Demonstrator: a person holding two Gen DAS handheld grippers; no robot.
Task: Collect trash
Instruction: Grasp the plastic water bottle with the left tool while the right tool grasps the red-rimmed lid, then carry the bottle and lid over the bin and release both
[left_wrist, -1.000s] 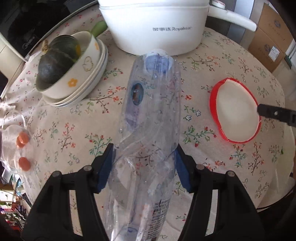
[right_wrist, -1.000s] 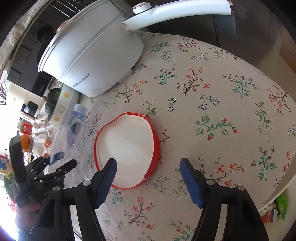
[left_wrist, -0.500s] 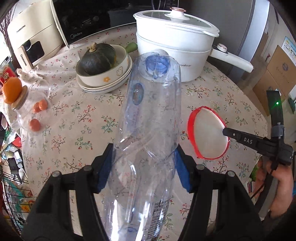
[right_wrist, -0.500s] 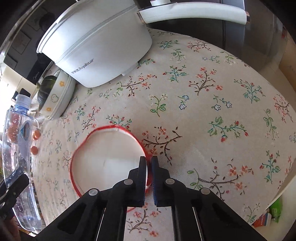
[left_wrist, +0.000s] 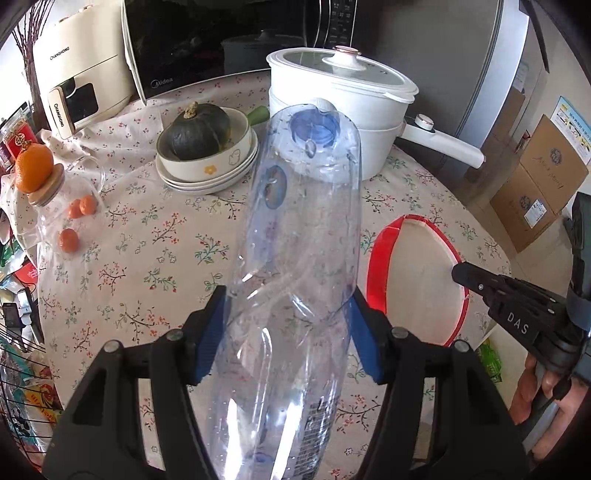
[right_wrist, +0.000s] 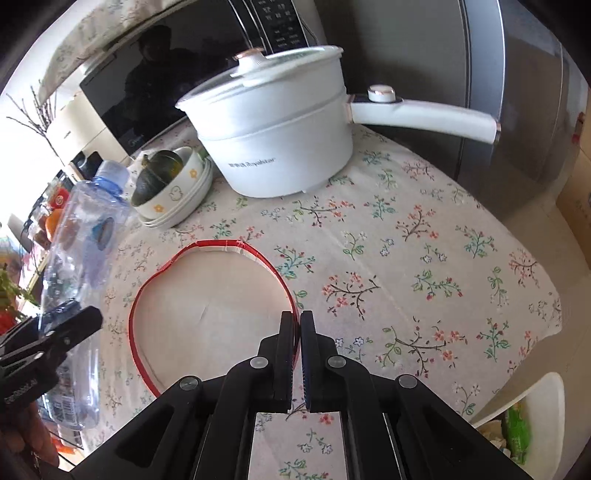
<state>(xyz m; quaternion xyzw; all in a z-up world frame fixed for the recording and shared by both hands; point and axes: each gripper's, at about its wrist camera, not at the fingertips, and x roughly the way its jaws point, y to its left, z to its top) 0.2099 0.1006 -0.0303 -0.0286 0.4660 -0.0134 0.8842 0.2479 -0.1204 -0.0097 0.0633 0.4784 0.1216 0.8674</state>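
Clear plastic bottle (left_wrist: 295, 251): empty, crumpled and dented, blue cap on, barcode label near its base; held clear of the desk between the left tongs' (left_wrist: 288, 332) blue pads. Red-rimmed round lid (right_wrist: 207, 317): shallow, pale inside, tilted up off the desk, its rim pinched in the right tongs (right_wrist: 297, 350).

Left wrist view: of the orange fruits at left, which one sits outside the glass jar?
The large orange perched on the jar's lid; the small ones lie inside.
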